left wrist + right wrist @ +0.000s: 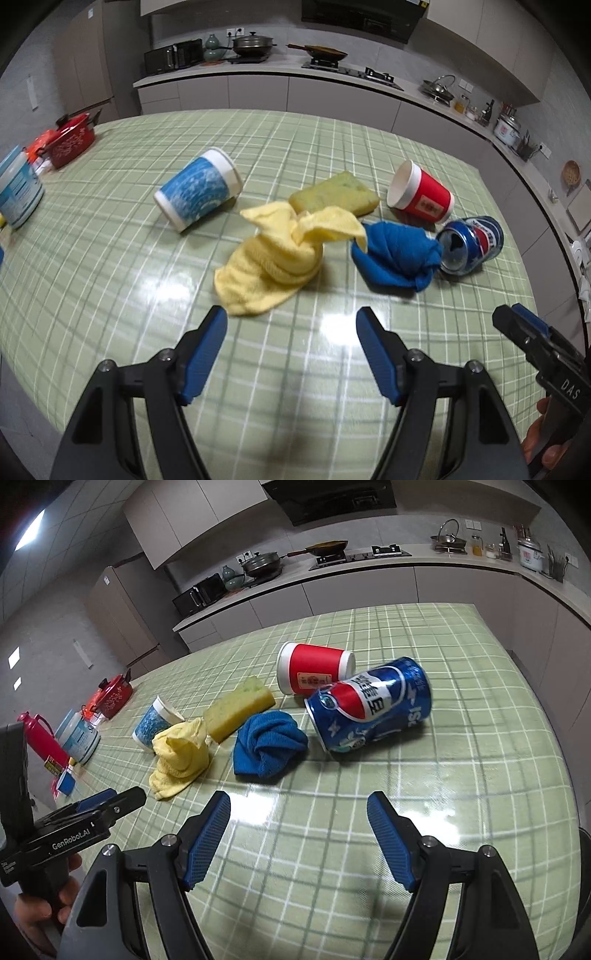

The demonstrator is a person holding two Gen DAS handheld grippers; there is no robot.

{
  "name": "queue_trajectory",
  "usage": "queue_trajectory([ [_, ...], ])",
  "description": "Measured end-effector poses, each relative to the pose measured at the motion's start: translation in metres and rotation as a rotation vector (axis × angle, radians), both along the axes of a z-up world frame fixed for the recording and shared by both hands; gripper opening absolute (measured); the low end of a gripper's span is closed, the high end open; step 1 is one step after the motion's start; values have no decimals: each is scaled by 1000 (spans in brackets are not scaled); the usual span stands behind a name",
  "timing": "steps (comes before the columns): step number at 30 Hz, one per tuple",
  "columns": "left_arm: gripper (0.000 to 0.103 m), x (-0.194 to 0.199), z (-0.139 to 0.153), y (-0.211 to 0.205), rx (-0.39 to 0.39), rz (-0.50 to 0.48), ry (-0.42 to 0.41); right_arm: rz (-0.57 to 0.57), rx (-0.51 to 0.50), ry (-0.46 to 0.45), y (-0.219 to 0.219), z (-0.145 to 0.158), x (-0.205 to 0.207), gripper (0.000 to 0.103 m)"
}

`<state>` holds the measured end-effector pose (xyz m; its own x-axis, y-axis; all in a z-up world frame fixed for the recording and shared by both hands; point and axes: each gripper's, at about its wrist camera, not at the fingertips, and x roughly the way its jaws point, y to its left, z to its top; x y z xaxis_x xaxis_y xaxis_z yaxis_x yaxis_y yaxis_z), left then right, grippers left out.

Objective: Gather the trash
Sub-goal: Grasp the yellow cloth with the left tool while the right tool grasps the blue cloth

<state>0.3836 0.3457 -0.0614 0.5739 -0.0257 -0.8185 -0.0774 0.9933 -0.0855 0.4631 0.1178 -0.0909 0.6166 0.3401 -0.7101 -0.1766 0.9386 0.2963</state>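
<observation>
Crushed Pepsi can [369, 705] lies on its side, mouth facing near-left, on the green checked tablecloth [461, 775] in a kitchen; left gripper [291, 325] and right gripper [299, 808] both spread, empty.

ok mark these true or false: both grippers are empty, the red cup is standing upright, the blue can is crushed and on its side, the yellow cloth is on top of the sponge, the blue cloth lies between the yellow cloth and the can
1. Both grippers are empty: true. The left gripper and right gripper are open with only tablecloth between their fingers.
2. The red cup stands upright: false. It lies on its side.
3. The blue can is dented and on its side: true.
4. The yellow cloth is on top of the sponge: false. It sits on the table in front of the sponge.
5. The blue cloth lies between the yellow cloth and the can: true.
</observation>
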Motion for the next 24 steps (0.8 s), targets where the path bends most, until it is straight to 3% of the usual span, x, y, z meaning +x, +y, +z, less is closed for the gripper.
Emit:
queue_trajectory([
  [13,73,60,-17,21,-8,-110,29,-30,-42,35,64,-11,50,79],
  [24,73,79,-36,20,-19,-154,68,-84,-23,125,70,-44,78,79],
])
